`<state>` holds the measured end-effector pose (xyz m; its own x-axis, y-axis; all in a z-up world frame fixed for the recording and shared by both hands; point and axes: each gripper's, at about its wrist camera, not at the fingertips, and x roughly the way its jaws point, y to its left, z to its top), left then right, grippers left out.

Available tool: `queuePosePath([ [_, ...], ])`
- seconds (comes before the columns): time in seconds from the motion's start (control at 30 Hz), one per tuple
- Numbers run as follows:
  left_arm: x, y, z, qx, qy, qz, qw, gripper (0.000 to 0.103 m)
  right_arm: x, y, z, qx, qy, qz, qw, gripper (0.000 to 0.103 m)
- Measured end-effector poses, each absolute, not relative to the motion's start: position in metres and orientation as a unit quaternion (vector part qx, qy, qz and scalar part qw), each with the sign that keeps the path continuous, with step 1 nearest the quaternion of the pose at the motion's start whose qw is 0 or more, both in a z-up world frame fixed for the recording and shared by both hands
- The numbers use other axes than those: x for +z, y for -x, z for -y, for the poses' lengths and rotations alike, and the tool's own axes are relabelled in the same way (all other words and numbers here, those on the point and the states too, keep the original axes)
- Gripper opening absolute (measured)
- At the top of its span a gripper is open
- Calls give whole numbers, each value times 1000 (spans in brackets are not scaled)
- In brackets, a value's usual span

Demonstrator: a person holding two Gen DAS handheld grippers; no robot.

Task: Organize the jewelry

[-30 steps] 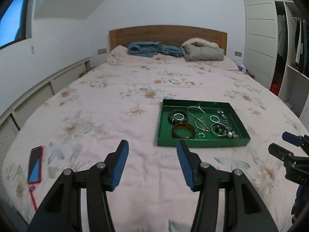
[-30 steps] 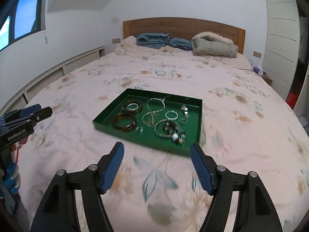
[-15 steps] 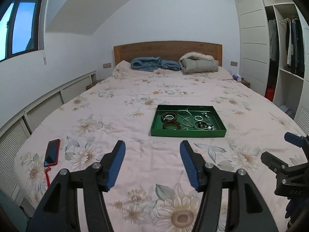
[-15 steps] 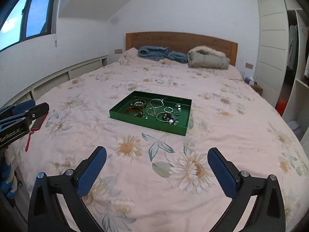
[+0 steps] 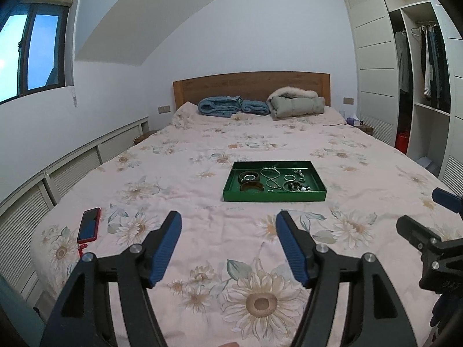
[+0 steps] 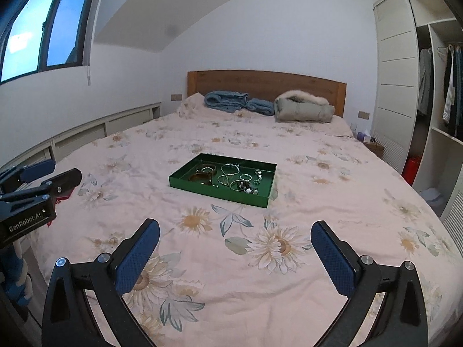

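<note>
Holding both grippers well back, left gripper (image 5: 228, 237) and right gripper (image 6: 234, 245) spread apart and empty, you face the green tray (image 6: 185, 180) of jewelry mid-bed. Close in low, aim for the brown bangle (image 6: 199, 177), avoiding the tangled chain necklace (image 6: 228, 173).

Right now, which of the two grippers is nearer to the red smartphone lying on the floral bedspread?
Left. The red smartphone lies on the bedspread just left of the left gripper; the right gripper hovers farther right, with the left one between it and the phone.
</note>
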<state>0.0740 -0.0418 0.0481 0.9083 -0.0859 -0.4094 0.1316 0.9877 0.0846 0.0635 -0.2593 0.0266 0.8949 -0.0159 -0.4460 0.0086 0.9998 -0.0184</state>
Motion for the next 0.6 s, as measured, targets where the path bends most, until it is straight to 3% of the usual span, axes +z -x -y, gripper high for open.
queuePosePath([
  [0.6, 33, -59, 44, -58, -60, -214, 973, 66, 11, -43, 263, -14, 1, -234, 972, 103],
])
